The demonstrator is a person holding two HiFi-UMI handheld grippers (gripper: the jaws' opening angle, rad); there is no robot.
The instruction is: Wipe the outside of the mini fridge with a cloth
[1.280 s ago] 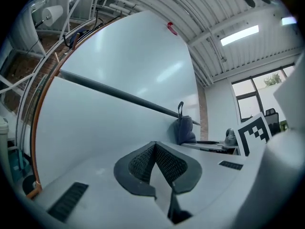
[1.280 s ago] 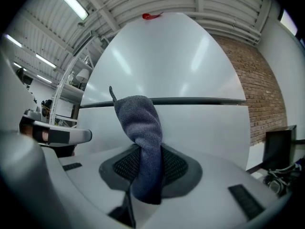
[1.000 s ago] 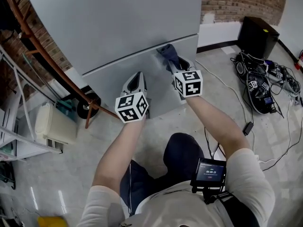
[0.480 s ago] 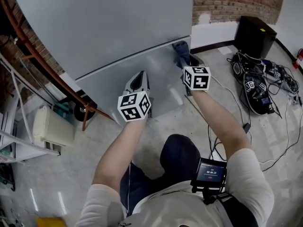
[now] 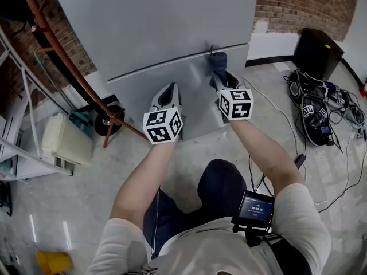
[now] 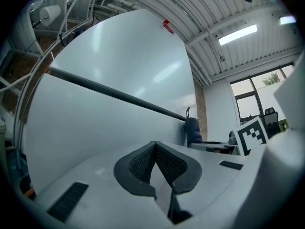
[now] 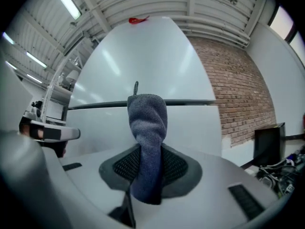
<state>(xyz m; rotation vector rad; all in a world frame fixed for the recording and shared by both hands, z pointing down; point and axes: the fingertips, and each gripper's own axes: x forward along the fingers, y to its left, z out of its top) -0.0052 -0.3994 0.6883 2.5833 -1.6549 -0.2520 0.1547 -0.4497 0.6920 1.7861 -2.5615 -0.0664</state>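
Observation:
The mini fridge (image 5: 155, 27) is pale grey with a dark seam between its upper and lower doors. My right gripper (image 5: 221, 82) is shut on a blue-grey cloth (image 5: 218, 66), which presses against the fridge front right at the seam, left of the right edge. In the right gripper view the cloth (image 7: 147, 128) stands up out of the shut jaws of the right gripper (image 7: 148, 152) against the fridge (image 7: 143, 56). My left gripper (image 5: 167, 97) sits close to the lower door, to the left. Its jaws are shut with nothing between them in the left gripper view (image 6: 155, 149).
A rust-coloured pipe (image 5: 69, 67) slants down past the fridge's left side. On the floor at the left are a white container (image 5: 66, 145) and a metal rack (image 5: 17, 153). At the right are a black box (image 5: 318, 50) and tangled cables and gear (image 5: 321, 113) by a brick wall (image 5: 304, 2).
The right gripper carried the cloth right along the seam to the fridge's right edge, then back a little to the left. The left gripper has stayed by the lower door.

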